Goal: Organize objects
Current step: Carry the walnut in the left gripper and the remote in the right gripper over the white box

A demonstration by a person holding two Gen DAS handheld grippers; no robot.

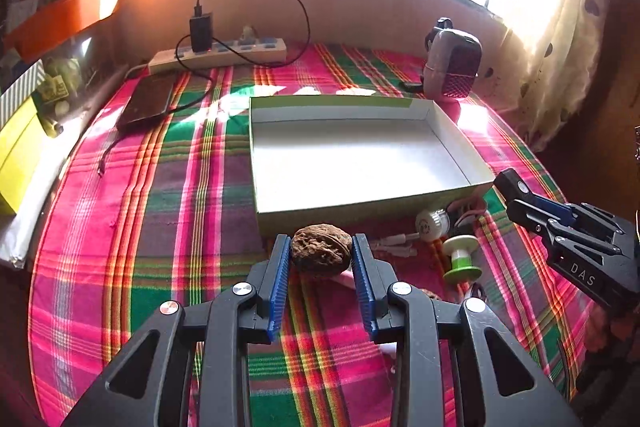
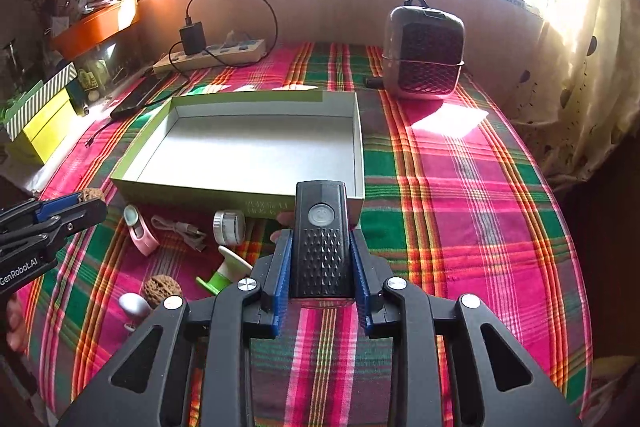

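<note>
You worked over a big checked cloth [image 2: 460, 187] in pink, green and red. On it sat a wide, flat box [image 1: 280, 219] with a white inside and green walls, and nothing lay in it. Behind the box stood a dark speaker [image 2: 424, 55] by the wall, and a white power strip [image 1: 224, 57] with a black charger [image 1: 200, 31] plugged in.

Your right gripper [image 2: 320, 259] squeezed a black flashlight [image 2: 320, 239] between its blue pads. The flashlight stuck out forward, just in front of the near wall of the box. Your left gripper [image 1: 321, 255] pinched a brown walnut [image 1: 321, 253] between its pads, held up just before the near wall of the box too.

Small things lay on the cloth near the front of the box: a green and white spool [image 1: 462, 257], a round white dial [image 2: 229, 227], a pink clip [image 2: 140, 231], a white cable [image 2: 180, 229], a second walnut [image 2: 162, 291] and a small silver knob [image 2: 134, 305].
</note>
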